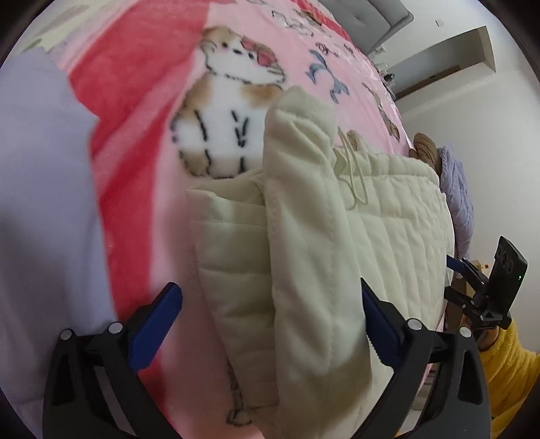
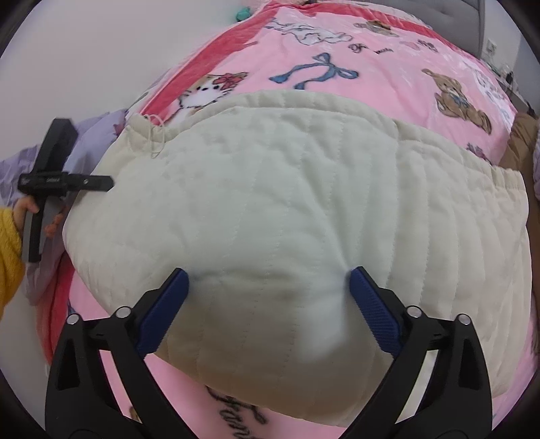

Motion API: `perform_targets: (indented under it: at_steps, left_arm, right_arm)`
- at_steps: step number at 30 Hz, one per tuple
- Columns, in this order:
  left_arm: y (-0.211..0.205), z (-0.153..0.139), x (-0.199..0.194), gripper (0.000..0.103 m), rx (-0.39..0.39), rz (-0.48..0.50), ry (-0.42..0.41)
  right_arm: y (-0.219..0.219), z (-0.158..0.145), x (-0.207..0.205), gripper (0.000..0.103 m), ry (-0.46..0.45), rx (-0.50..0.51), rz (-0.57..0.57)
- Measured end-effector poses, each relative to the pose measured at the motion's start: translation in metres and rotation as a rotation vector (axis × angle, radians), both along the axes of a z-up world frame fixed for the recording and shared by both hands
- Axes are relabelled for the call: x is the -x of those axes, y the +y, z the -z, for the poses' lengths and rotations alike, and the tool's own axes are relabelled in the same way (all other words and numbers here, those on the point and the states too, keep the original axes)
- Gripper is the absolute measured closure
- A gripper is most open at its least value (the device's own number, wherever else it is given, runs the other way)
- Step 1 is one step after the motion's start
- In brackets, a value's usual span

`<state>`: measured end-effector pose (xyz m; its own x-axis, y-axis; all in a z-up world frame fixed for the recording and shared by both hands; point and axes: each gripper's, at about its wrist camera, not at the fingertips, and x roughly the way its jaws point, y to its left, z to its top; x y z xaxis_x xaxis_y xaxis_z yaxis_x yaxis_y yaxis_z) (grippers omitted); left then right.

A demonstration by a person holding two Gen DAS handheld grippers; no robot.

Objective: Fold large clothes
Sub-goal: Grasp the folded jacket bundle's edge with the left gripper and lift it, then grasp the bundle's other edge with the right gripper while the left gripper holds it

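Note:
A cream quilted garment [image 2: 287, 209] lies folded on a pink cartoon-print blanket [image 2: 388, 77]. It also shows in the left wrist view [image 1: 337, 243], with a folded sleeve or leg part lying across it and a drawstring [image 1: 354, 182] on top. My left gripper [image 1: 270, 317] is open, its jaws straddling the folded part's near end. My right gripper [image 2: 268, 304] is open, its blue pads [image 2: 374, 310] pressing into the garment's near edge. The right gripper also shows at the right of the left wrist view [image 1: 472, 280], and the left gripper at the left of the right wrist view [image 2: 67, 182].
A lavender cloth [image 1: 44, 189] lies at the blanket's left side and also shows in the right wrist view [image 2: 94, 135]. A brown item [image 1: 425, 148] and a lavender knit [image 1: 455, 189] lie at the far edge. A grey headboard [image 2: 472, 20] and white walls [image 1: 472, 101] stand beyond.

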<state>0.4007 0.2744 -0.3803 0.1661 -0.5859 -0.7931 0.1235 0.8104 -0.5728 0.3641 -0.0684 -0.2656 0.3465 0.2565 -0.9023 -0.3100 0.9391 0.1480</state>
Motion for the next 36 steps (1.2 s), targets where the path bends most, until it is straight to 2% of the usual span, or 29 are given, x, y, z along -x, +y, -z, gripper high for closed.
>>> perform_targets:
  at_steps: [4,7,9,10,14,16,17,18,20,22,24,26,27,29,32,33,35,36]
  left_arm:
    - [-0.006,0.009,-0.005,0.005,0.018,0.018,0.018]
    - [-0.014,0.006,-0.005,0.005,0.077,0.044,0.028]
    - [-0.024,0.001,0.000,0.005,0.021,0.082,-0.002]
    - [-0.025,0.003,0.000,0.005,0.023,0.087,0.007]
    - [-0.019,-0.002,-0.003,0.005,0.192,0.077,0.037]
    - [-0.015,0.009,-0.006,0.005,0.202,0.060,0.072]
    - [-0.014,0.019,-0.007,0.005,0.183,0.049,0.109]
    - [-0.015,0.036,-0.009,0.005,0.191,0.043,0.180]
    - [-0.015,0.041,-0.010,0.004,0.207,0.034,0.181]
    - [-0.014,0.039,-0.009,0.004,0.203,0.034,0.180]
    - [-0.015,0.037,-0.007,0.004,0.198,0.035,0.163]
    - [-0.020,0.035,-0.004,0.004,0.185,0.032,0.154]
    - [-0.021,0.034,-0.004,0.004,0.178,0.034,0.153]
    - [-0.023,0.035,-0.004,0.004,0.178,0.034,0.171]
    - [-0.028,0.034,-0.008,0.004,0.170,0.050,0.195]
    - [-0.029,0.034,-0.012,0.004,0.164,0.052,0.198]
    - [-0.032,0.034,-0.016,0.004,0.155,0.055,0.209]
    - [-0.035,0.033,-0.019,0.004,0.150,0.061,0.229]
  right_arm:
    - [0.002,-0.002,0.004,0.008,-0.013,0.003,-0.012]
    - [-0.001,-0.005,0.006,0.008,-0.011,-0.017,0.004]
    - [-0.005,-0.007,0.007,0.008,-0.010,-0.038,0.016]
    - [-0.007,-0.007,0.008,0.008,-0.009,-0.049,0.022]
    - [-0.015,-0.010,0.012,0.008,-0.011,-0.070,0.042]
    - [-0.022,-0.014,0.016,0.008,-0.030,-0.089,0.064]
    - [-0.025,-0.014,0.017,0.008,-0.033,-0.105,0.074]
    - [-0.030,-0.014,0.018,0.008,-0.034,-0.114,0.084]
    - [-0.039,-0.015,0.019,0.008,-0.028,-0.129,0.116]
    - [-0.055,-0.022,0.025,0.008,-0.064,-0.128,0.166]
    - [-0.073,-0.034,0.034,0.008,-0.163,-0.106,0.218]
    - [-0.100,-0.045,0.045,0.008,-0.301,-0.047,0.275]
    - [-0.113,-0.046,0.047,0.008,-0.318,-0.026,0.281]
    - [-0.143,-0.044,0.048,0.008,-0.287,-0.020,0.282]
    - [-0.197,-0.037,0.050,0.008,-0.238,-0.046,0.353]
    - [-0.216,-0.031,0.047,0.008,-0.204,-0.026,0.388]
    - [-0.241,-0.017,0.037,0.015,-0.126,-0.055,0.413]
    - [-0.255,-0.007,0.029,0.024,-0.089,-0.086,0.415]
